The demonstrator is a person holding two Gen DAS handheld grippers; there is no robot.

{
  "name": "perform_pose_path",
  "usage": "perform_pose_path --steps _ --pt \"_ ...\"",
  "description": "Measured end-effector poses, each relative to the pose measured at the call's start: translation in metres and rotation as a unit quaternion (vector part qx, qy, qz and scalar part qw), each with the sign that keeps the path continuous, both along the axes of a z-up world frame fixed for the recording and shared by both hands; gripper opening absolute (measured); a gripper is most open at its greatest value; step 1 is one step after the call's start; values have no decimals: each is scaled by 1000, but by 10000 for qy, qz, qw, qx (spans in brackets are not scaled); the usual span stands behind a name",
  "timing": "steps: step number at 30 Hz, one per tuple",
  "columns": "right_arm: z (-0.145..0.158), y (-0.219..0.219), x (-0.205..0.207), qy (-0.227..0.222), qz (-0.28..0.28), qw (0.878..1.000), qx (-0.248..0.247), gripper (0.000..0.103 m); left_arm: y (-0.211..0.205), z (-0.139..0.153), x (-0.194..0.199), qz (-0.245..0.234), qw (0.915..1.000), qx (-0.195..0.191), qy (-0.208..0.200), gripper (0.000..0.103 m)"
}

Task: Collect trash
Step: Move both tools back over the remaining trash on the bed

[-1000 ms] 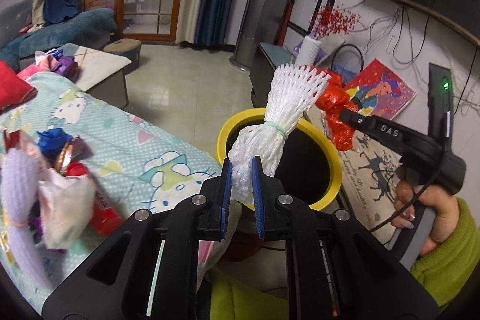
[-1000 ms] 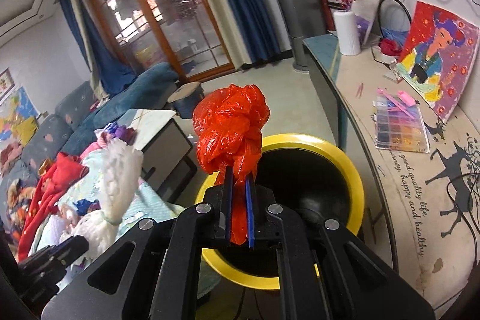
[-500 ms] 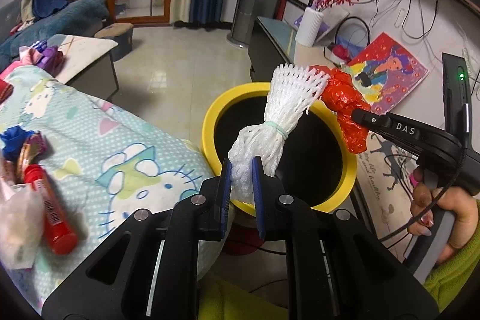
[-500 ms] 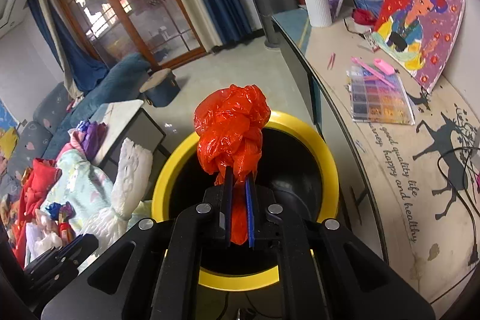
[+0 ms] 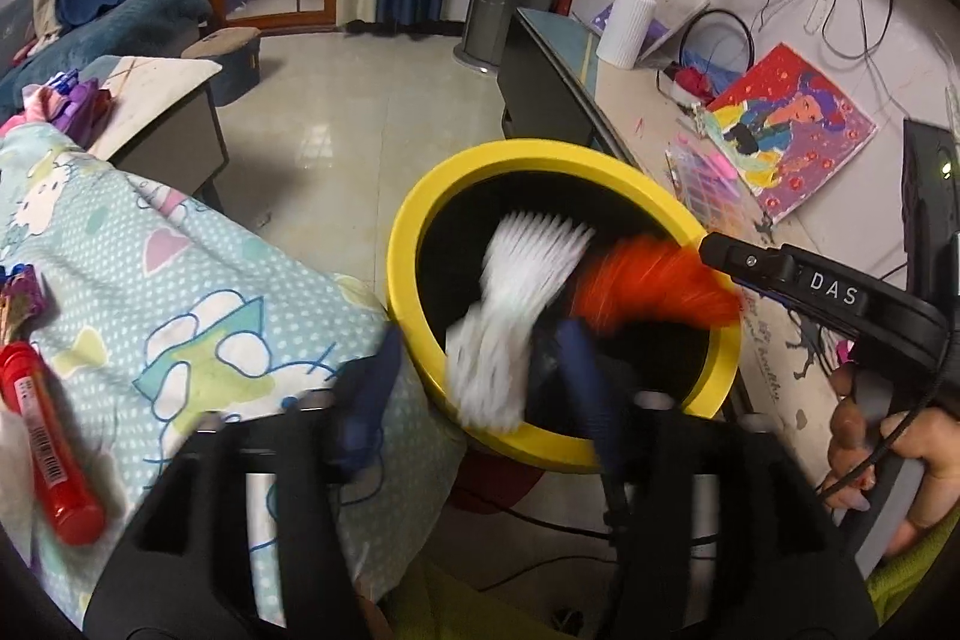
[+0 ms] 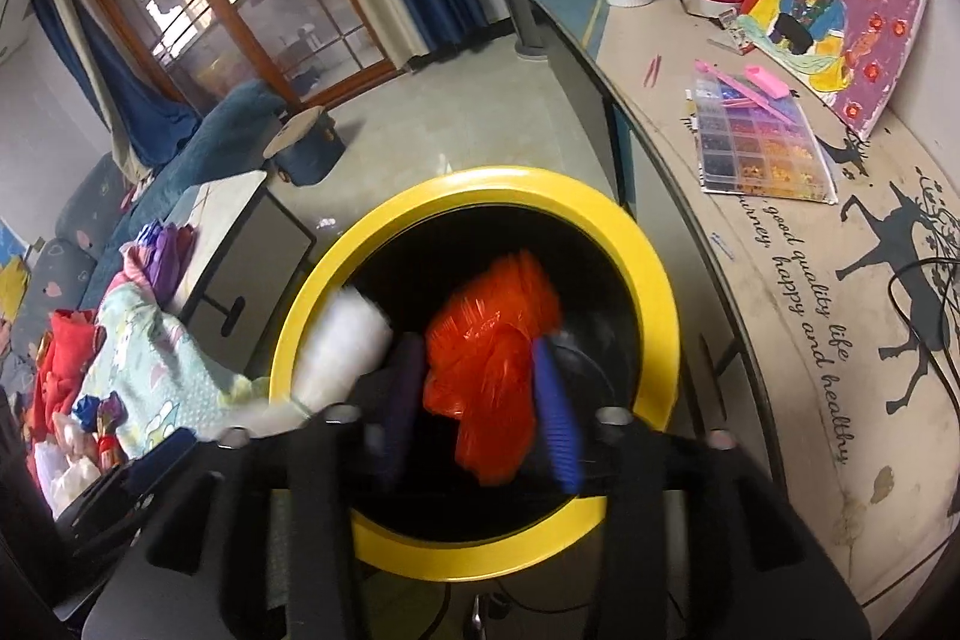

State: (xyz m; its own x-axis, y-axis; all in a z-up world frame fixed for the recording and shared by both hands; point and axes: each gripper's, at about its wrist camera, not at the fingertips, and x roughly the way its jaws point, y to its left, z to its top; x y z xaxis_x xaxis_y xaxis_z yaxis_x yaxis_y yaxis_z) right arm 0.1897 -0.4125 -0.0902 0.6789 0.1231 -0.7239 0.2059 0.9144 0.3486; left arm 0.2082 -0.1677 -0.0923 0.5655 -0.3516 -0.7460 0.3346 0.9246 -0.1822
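Both jaws are opening: the left hand-held gripper (image 5: 480, 388) lets the white foam net (image 5: 510, 316) go, and the right hand-held gripper (image 6: 480, 400) the red plastic bag (image 6: 492, 358), above the yellow bin (image 6: 654, 280) at frame centre. More trash, like the red tube (image 5: 48, 436) at lower left, waits on the bed (image 5: 198, 280).

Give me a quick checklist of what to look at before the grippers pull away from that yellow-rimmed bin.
1. Left gripper jaws opening, white foam net blurred between them: ok.
2. Right gripper jaws opening, red plastic bag loose between them: ok.
3. Both pieces over the mouth of the yellow-rimmed black bin: ok.
4. Both pieces landed at the bottom: cannot tell, both are blurred.
5. Nothing snagged on the blue pads: cannot tell.
6. More trash left, such as the red tube on the patterned cloth: not ok.
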Motion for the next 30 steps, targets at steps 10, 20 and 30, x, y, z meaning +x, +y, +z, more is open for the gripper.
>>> perform_pose_path --steps 10,20,30 --pt "23 19 -11 -422 162 9988 -164 55 37 48 -33 385 9955 -306 -806 92" --pt "65 79 -36 -1221 1036 9865 -335 65 85 73 -66 967 9877 -334 -1180 92" --pt "86 130 -54 -1553 1752 9710 -491 70 129 86 -93 1495 9780 -319 -1422 92"
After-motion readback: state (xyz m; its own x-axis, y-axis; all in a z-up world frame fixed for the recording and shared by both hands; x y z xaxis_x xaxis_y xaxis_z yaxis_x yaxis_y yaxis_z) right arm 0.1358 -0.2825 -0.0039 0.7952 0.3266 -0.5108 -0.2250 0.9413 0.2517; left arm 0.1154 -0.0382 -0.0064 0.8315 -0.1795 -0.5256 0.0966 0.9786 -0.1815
